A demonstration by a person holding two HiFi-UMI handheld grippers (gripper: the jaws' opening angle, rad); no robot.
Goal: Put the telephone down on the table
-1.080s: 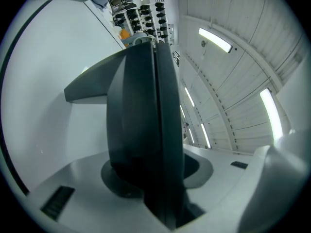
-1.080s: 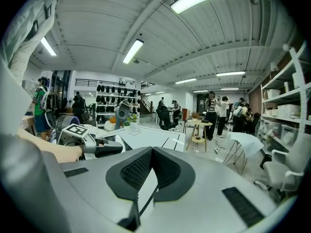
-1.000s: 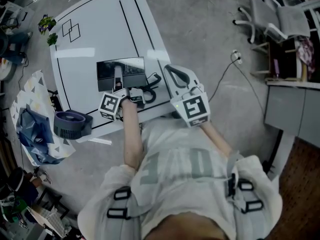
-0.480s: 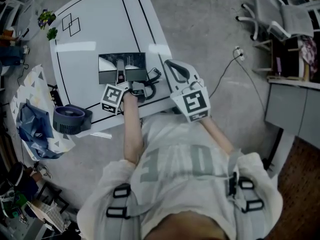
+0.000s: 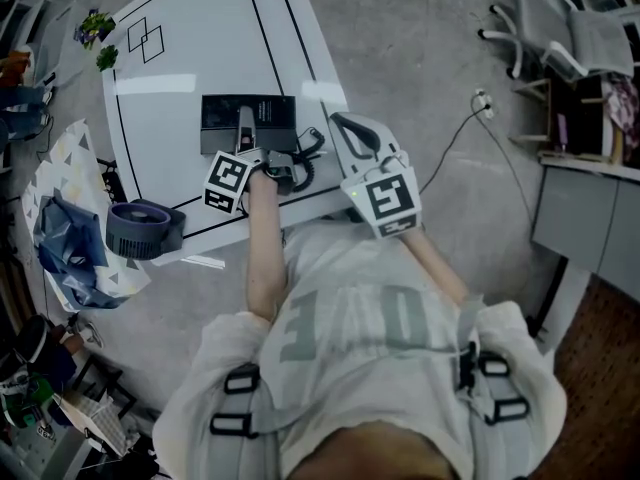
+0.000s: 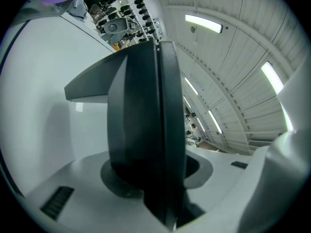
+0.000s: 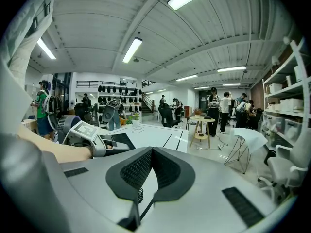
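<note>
Gripped the flat, black, box-shaped plastic telephone (image 5: pixel 272 113) by its near edge with the left gripper (image 5: pixel 243 118), turned on its side with one jaw across the top of the casing and the other beneath it. Had both jaws pressed tight on that edge, the black slab filling the gap between them in the left gripper view. Held it about level over the front right part of the white table with black marking lines (image 5: pixel 190 68); could not tell whether it rested on the surface. Trailed a black coiled cord (image 5: pixel 308 153) from its right side toward the table's front edge. Held the right gripper (image 5: pixel 336 124) just right of that cord, at the table's right edge, jaws together at the tips with nothing between them. Saw a round, dark purple appliance (image 5: pixel 140 236) by the front left corner, well apart from the telephone, and small green plants (image 5: pixel 95 40) at the far left corner. Saw white chairs (image 5: pixel 560 28) on the grey floor, well off to the right.
</note>
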